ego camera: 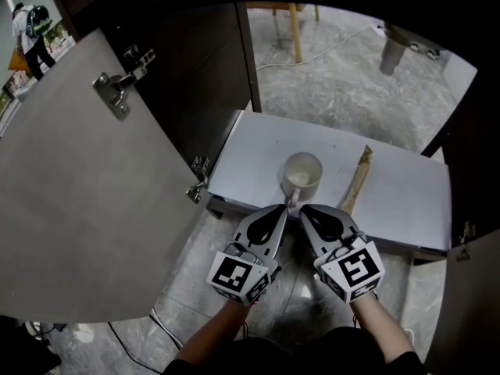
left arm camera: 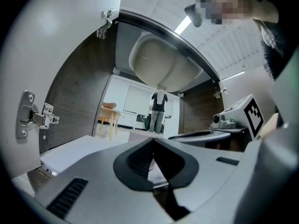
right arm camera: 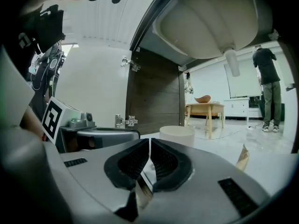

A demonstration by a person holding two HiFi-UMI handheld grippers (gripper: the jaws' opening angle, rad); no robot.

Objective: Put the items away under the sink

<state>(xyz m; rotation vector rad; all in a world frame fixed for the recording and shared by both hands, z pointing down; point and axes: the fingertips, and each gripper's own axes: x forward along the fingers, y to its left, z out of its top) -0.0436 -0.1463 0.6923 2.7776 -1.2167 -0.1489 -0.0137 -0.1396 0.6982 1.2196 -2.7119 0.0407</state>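
A cream mug (ego camera: pixel 302 174) stands upright on the white cabinet floor (ego camera: pixel 406 194) under the sink, its small handle turned toward me. A wooden utensil (ego camera: pixel 356 180) lies flat just right of it. My left gripper (ego camera: pixel 286 208) and right gripper (ego camera: pixel 303 209) sit side by side at the shelf's front edge, tips right by the mug's handle; I cannot tell whether they touch it. In the left gripper view the left gripper (left arm camera: pixel 153 141) is shut with nothing between its pads. The right gripper (right arm camera: pixel 149 141) is shut too, with the mug (right arm camera: pixel 176 131) just beyond it.
The left cabinet door (ego camera: pixel 78 186) stands wide open with its hinge (ego camera: pixel 117 92) showing; the right door's edge (ego camera: pixel 469 303) is at the lower right. The sink basin (right arm camera: pixel 205 17) and drain pipe (ego camera: pixel 393 49) hang overhead. A person (left arm camera: pixel 159 108) stands far beyond the cabinet.
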